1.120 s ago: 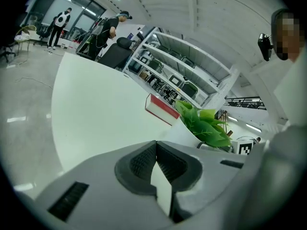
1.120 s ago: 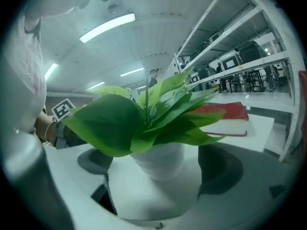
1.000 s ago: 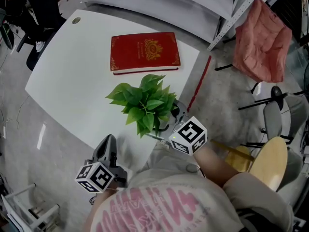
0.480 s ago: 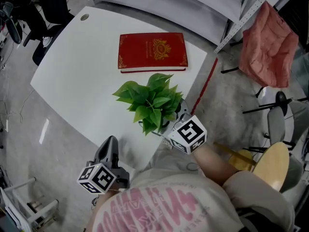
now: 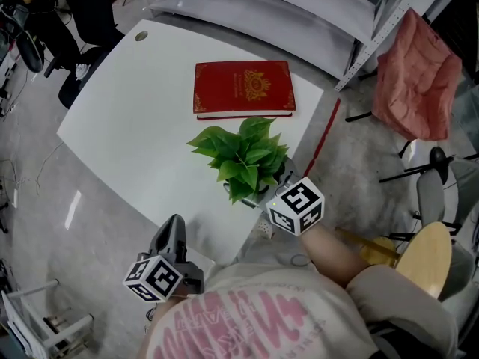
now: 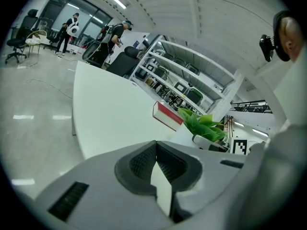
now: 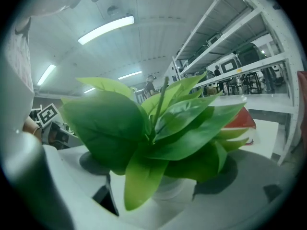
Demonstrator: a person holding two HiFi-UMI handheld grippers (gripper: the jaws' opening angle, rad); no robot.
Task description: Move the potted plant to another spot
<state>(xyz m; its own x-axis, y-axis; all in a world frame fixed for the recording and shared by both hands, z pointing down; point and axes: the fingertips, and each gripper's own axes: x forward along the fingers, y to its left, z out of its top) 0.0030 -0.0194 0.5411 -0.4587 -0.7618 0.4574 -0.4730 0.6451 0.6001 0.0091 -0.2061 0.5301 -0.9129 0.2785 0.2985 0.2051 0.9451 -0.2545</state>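
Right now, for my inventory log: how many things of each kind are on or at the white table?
Potted plant: 1
Red book: 1
Grippers: 2 (left gripper; right gripper, jaws closing, the plant's pot between them)
Total: 4

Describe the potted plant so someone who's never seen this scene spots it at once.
Start at the white table. A red book lies flat on it, and just on the book's near side, by the table's edge, stands the potted plant. It is the only green, leafy, upright thing there, in a white pot.
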